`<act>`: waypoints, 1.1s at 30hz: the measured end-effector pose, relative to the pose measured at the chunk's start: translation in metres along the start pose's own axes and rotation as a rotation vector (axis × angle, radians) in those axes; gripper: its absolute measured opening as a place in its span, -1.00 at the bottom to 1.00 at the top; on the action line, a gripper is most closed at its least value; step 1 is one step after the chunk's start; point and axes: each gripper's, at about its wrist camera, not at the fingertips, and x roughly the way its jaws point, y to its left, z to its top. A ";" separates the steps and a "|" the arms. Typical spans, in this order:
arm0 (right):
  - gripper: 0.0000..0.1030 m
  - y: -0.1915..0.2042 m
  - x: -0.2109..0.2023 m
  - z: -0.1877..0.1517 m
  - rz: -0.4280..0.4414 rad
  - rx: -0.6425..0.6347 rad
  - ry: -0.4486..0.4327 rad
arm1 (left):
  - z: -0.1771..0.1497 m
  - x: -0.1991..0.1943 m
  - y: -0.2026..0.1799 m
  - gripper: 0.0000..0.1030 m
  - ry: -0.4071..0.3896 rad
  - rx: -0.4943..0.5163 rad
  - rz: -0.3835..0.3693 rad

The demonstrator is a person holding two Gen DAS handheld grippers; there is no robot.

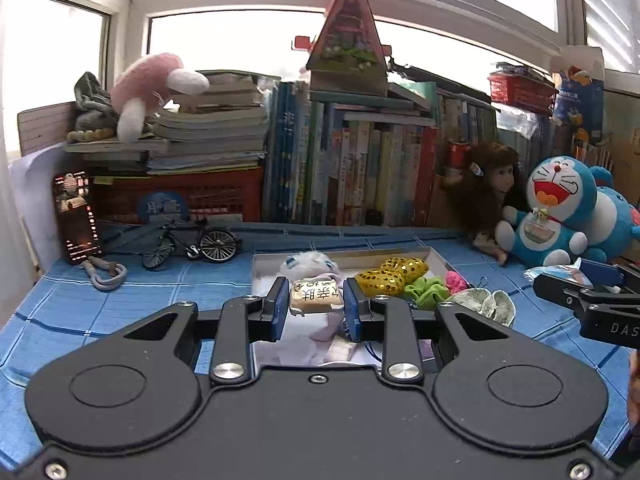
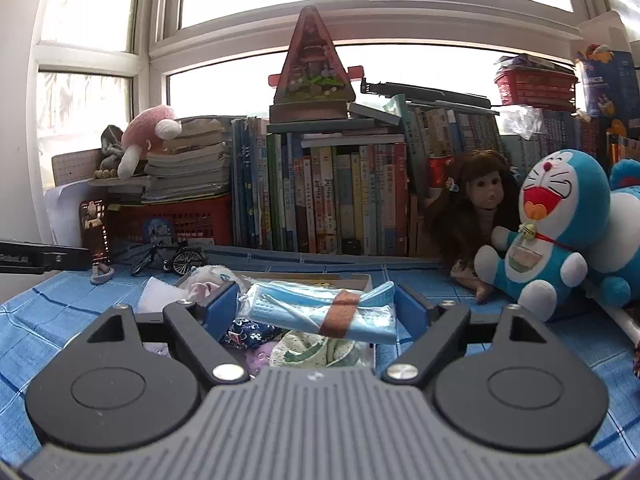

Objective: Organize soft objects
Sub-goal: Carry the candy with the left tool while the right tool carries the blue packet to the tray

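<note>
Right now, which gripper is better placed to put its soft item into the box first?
Left, I think. The left gripper holds a small tan pillow directly over the open box. The right gripper holds the blue mask bundle nearer the box's front edge, above loose cloths.
</note>
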 end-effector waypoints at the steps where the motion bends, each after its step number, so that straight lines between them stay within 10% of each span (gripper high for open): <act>1: 0.63 0.000 0.001 0.001 0.003 0.000 0.004 | 0.001 0.003 -0.001 -0.47 0.007 0.002 -0.003; 33: 0.63 0.002 0.106 0.045 0.115 -0.033 0.283 | 0.038 0.124 -0.007 -0.47 0.321 -0.011 -0.057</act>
